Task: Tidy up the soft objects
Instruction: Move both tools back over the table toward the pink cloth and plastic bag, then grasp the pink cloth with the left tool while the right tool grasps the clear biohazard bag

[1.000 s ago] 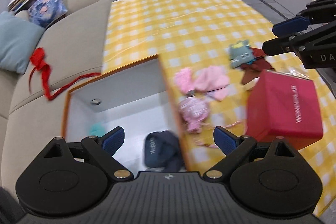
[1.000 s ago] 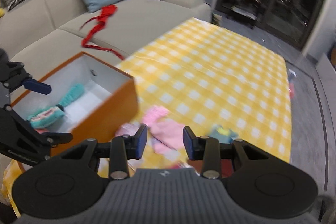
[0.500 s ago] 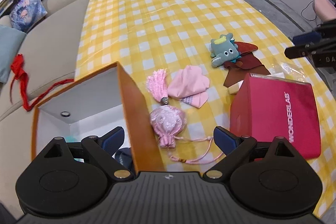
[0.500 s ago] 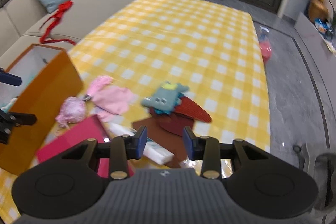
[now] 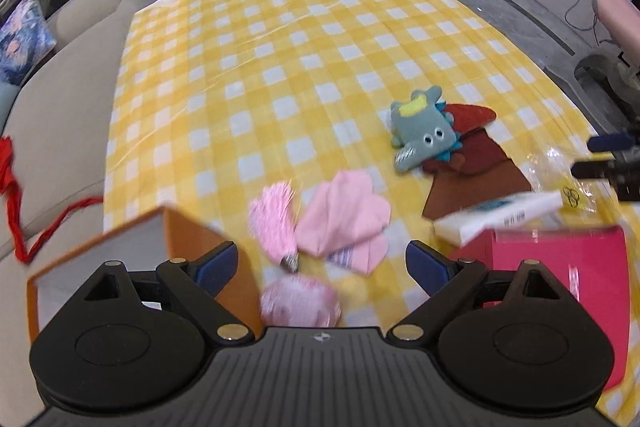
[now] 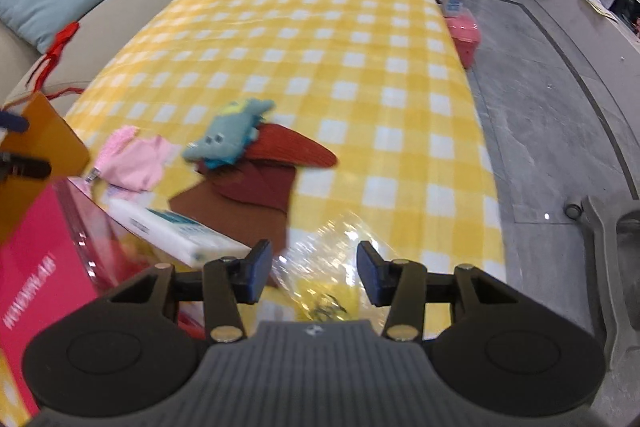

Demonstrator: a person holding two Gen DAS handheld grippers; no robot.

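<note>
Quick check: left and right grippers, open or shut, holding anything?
Left gripper: open, holding nothing.
Right gripper: open, holding nothing.

Right claw has opened wider, above the plastic bag.

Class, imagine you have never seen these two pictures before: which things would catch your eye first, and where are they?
The yellow checked tablecloth fills both views. Near its front, a grey-blue plush toy lies on dark red felt pieces, with pink soft things just left of it. A bright pink box sits at the near right, an orange box at the near left.
</note>
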